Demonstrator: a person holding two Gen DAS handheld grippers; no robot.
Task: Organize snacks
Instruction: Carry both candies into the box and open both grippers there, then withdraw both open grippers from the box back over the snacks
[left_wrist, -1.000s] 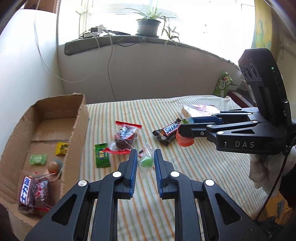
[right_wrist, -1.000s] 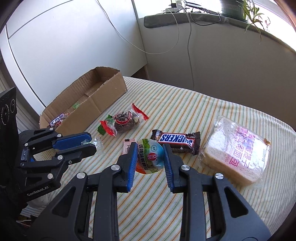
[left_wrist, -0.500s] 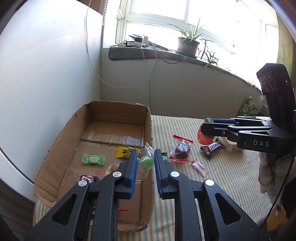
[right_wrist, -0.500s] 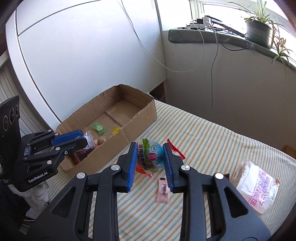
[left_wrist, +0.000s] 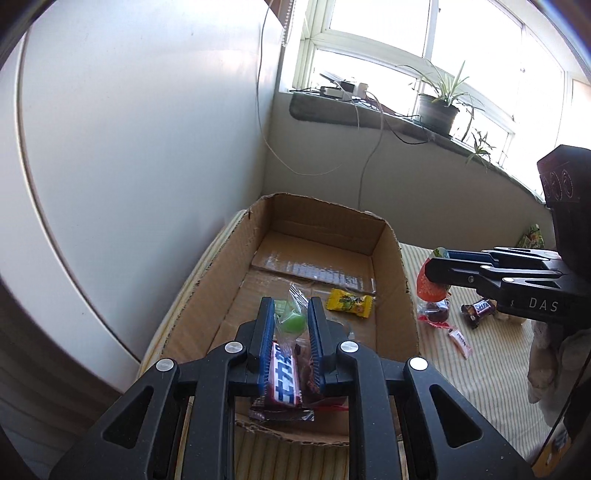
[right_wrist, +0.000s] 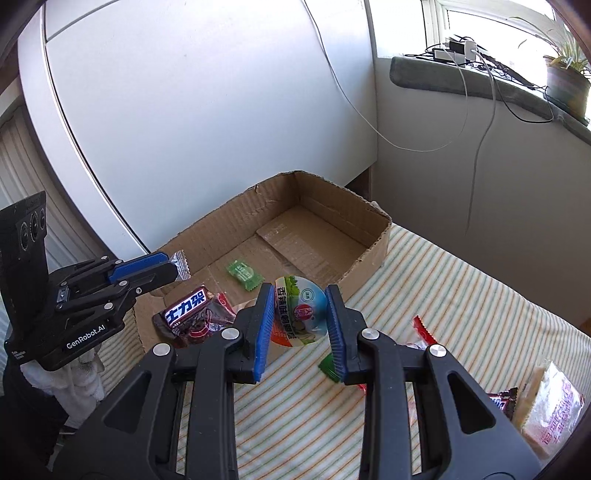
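Observation:
My left gripper (left_wrist: 290, 317) is shut on a small clear-wrapped green candy (left_wrist: 294, 320) and hangs over the near end of the open cardboard box (left_wrist: 391, 236). Inside the box lie a Snickers-type bar (left_wrist: 285, 378), a yellow candy (left_wrist: 349, 302) and a green candy (right_wrist: 244, 274). My right gripper (right_wrist: 300, 315) is shut on a round snack cup with a blue, green and red lid (right_wrist: 301, 314), held just outside the box's near wall (right_wrist: 369, 254). In the right wrist view the left gripper (right_wrist: 162, 264) shows at the left with its wrapper (right_wrist: 181, 264).
Outside the box, on the striped cloth (right_wrist: 461, 295), lie a dark snack pack in red-edged wrap (left_wrist: 436, 314), a Snickers bar (left_wrist: 480, 308), a pink sachet (left_wrist: 460, 341) and a bag of bread (right_wrist: 550, 413). White wall to the left; windowsill with plant (left_wrist: 437, 110) behind.
Both grippers have swung left from the snacks on the cloth toward the box, each keeping its item. The left one now hangs over the box's inside; the right one has neared its wall.

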